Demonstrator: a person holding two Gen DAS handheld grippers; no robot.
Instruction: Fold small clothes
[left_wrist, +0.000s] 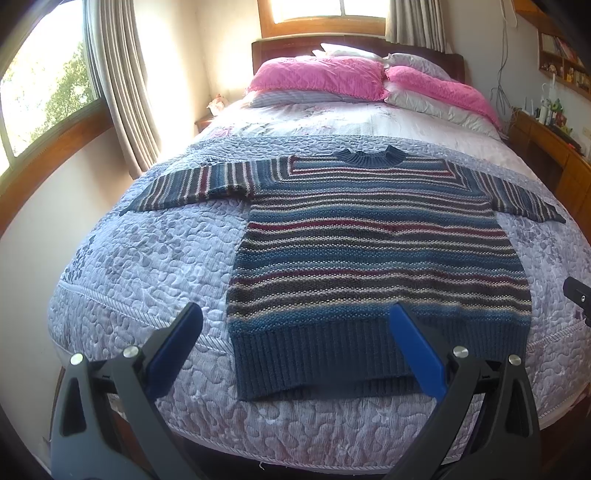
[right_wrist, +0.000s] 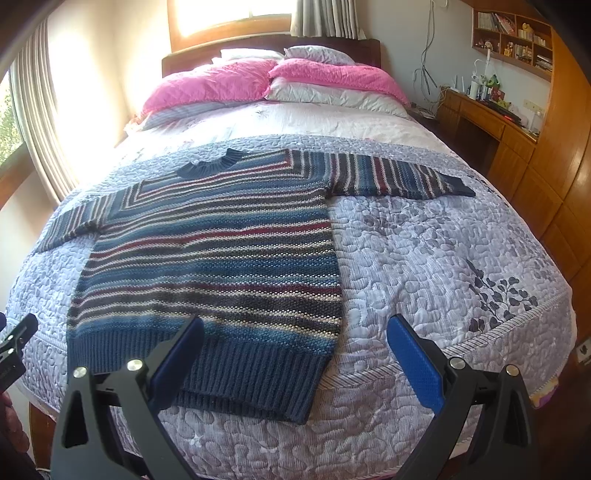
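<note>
A striped knitted sweater (left_wrist: 369, 240) in blue, grey, cream and red lies flat on the bed, face up, both sleeves spread sideways, its ribbed blue hem nearest me. My left gripper (left_wrist: 295, 314) hovers open above the hem's left corner, nothing between its blue pads (left_wrist: 173, 350). In the right wrist view the same sweater (right_wrist: 207, 258) fills the left half. My right gripper (right_wrist: 295, 325) is open over the hem's right corner, holding nothing. The left gripper's tip (right_wrist: 14, 343) shows at the left edge there; the right gripper's tip (left_wrist: 578, 295) shows at the right edge of the left wrist view.
The bed carries a lilac quilted bedspread (right_wrist: 443, 258), with pink pillows (left_wrist: 317, 79) at the headboard. Curtained windows (left_wrist: 44, 92) stand to the left. A wooden desk (right_wrist: 480, 114) and shelves with small items line the right wall. The bed's foot edge is just below the grippers.
</note>
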